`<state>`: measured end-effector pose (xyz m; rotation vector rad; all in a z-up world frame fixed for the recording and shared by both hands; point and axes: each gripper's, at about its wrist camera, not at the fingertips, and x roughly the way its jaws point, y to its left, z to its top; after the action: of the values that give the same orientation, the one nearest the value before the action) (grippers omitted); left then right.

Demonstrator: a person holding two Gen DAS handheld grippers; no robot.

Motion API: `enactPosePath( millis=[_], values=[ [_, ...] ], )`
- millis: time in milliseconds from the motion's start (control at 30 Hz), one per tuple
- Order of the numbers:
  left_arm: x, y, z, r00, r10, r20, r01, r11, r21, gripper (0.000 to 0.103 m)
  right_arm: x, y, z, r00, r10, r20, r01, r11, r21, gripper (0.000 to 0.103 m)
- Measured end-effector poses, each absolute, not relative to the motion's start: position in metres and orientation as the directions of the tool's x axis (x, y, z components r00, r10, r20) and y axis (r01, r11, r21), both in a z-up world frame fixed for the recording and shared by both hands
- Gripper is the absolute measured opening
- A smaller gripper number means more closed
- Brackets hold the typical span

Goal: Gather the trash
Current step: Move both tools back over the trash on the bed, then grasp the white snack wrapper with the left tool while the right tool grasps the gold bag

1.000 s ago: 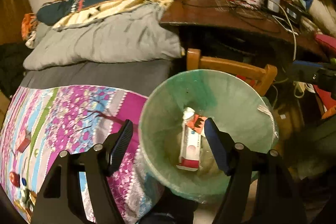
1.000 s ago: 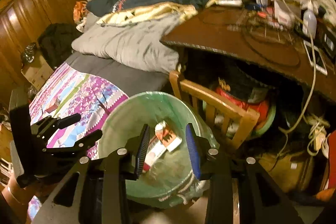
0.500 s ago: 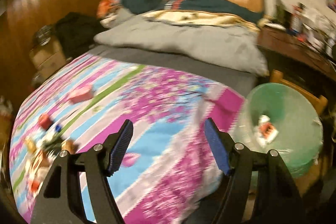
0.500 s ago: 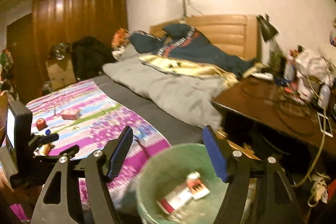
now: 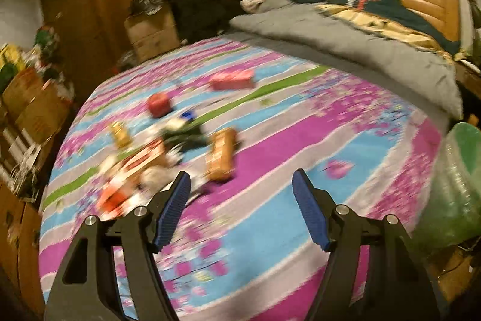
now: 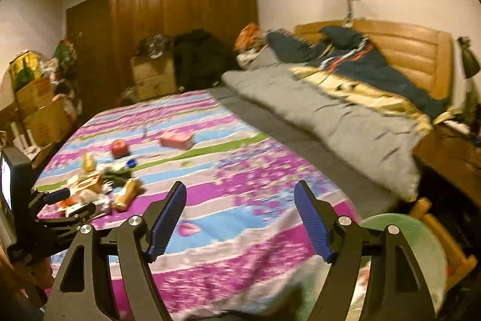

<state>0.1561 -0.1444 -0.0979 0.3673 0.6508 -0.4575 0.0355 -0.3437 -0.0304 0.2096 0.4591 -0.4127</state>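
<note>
Ribbed blue pads line both grippers: left gripper [image 5: 240,191] jaws apart and empty; right gripper [image 6: 240,200] jaws opening, nothing between. Ahead-left, crumpled wrappers and boxes [image 5: 144,161] litter the floral bedspread [image 5: 270,215]; green-lined bin [image 5: 460,188] stands far right.

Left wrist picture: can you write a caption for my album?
The open, empty left tool points at trash scattered on the flowery bedspread, beside the green bin.
</note>
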Motion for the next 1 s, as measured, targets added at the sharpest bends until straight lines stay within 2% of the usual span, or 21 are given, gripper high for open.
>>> enactPosePath(
  millis=[300, 567, 833, 867, 900, 933, 967, 1000],
  values=[
    [0.19, -0.051, -0.125, 0.678, -0.221, -0.701, 0.473, 0.861, 0.186, 0.067, 0.149, -0.298, -0.073, 0.791, -0.098, -0.604, 0.261, 0.947, 0.188, 0.079],
    [0.228, -0.039, -0.134, 0.587, -0.37, -0.72, 0.625, 0.772, 0.114, 0.067, 0.292, -0.263, -0.121, 0.699, 0.237, -0.674, 0.147, 0.875, 0.461, 0.08],
    [0.256, -0.069, -0.162, 0.464, -0.411, -0.785, 0.737, 0.67, 0.085, 0.066, 0.385, -0.237, -0.172, 0.601, 0.323, -0.731, 0.217, 0.815, 0.538, 0.08],
    [0.255, -0.072, -0.165, 0.451, -0.418, -0.789, 0.751, 0.656, 0.082, 0.057, 0.394, -0.235, -0.177, 0.59, 0.317, -0.743, 0.228, 0.817, 0.53, 0.078],
    [0.255, -0.075, -0.167, 0.443, -0.418, -0.793, 0.759, 0.645, 0.085, 0.053, 0.398, -0.234, -0.182, 0.583, 0.318, -0.748, 0.226, 0.82, 0.525, 0.072],
    [0.254, -0.078, -0.17, 0.443, -0.413, -0.796, 0.763, 0.639, 0.093, 0.045, 0.403, -0.233, -0.187, 0.573, 0.321, -0.754, 0.223, 0.825, 0.52, 0.067],
    [0.253, -0.081, -0.174, 0.438, -0.407, -0.801, 0.766, 0.635, 0.096, 0.033, 0.41, -0.231, -0.192, 0.557, 0.319, -0.767, 0.226, 0.83, 0.509, 0.059],
    [0.252, -0.081, -0.177, 0.436, -0.405, -0.804, 0.767, 0.635, 0.097, 0.028, 0.415, -0.23, -0.198, 0.541, 0.334, -0.772, 0.227, 0.826, 0.516, 0.047]
  ],
)
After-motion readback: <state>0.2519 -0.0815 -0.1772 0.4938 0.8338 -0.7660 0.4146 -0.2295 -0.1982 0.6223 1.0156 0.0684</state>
